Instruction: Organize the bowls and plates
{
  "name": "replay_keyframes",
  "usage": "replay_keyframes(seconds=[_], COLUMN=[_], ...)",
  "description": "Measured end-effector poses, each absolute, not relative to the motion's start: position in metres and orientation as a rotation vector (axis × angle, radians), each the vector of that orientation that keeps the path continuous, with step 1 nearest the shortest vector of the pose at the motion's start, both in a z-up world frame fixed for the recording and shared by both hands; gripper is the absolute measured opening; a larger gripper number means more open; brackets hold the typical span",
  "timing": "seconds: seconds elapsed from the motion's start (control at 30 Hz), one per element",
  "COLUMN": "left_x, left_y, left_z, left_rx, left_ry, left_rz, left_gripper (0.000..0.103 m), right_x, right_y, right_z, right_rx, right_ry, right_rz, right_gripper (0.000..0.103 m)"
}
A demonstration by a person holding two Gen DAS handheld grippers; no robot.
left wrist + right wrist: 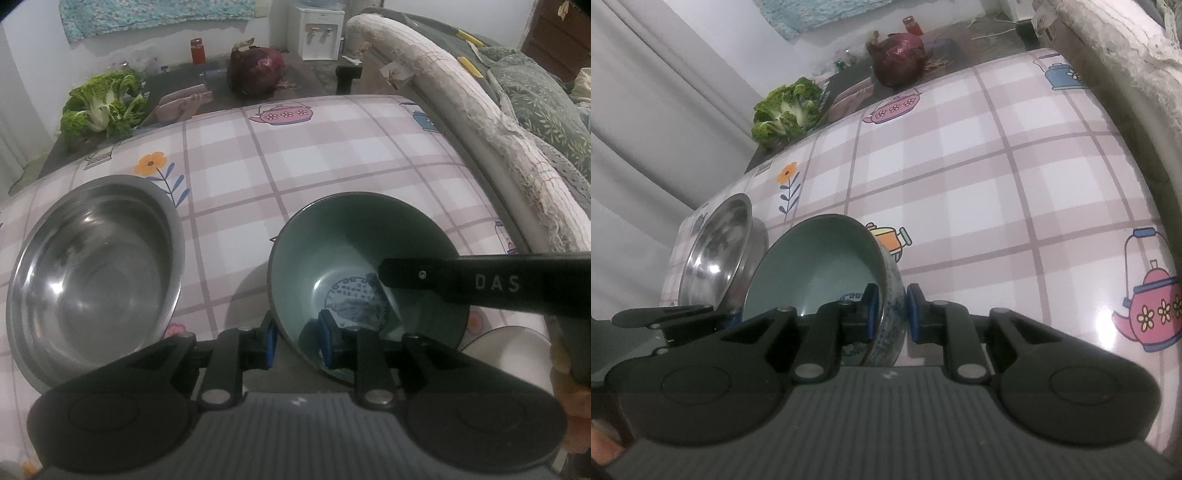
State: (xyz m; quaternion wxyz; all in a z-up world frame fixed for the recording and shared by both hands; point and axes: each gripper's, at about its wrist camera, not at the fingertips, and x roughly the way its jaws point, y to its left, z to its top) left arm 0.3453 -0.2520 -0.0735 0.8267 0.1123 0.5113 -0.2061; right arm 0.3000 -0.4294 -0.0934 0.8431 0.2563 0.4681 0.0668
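Note:
A green ceramic bowl with a blue patterned outside sits on the checked tablecloth. Both grippers straddle its rim. My left gripper has one blue pad inside and one outside the near rim, with a small gap. My right gripper straddles the bowl's right wall, its pads close against it. A steel bowl stands to the left, empty; it also shows in the right wrist view.
The tablecloth carries teapot and flower prints. A lettuce, a red cabbage and a red jar lie on a dark table behind. A worn sofa arm runs along the right. A white object sits near right.

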Motion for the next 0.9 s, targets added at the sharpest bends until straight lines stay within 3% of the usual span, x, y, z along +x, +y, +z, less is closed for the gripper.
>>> replay_keyframes(seconds=[0.9], left_x=[0.344], left_y=[-0.246], left_z=[-0.06], left_rx=[0.22], left_ry=[1.054], left_rz=[-0.439], left_gripper=[0.025], right_x=[0.304], right_y=[-0.424], right_z=[-0.086], right_rx=[0.522], right_ry=[0.987], right_rz=[0.145], right_gripper=[0.016])
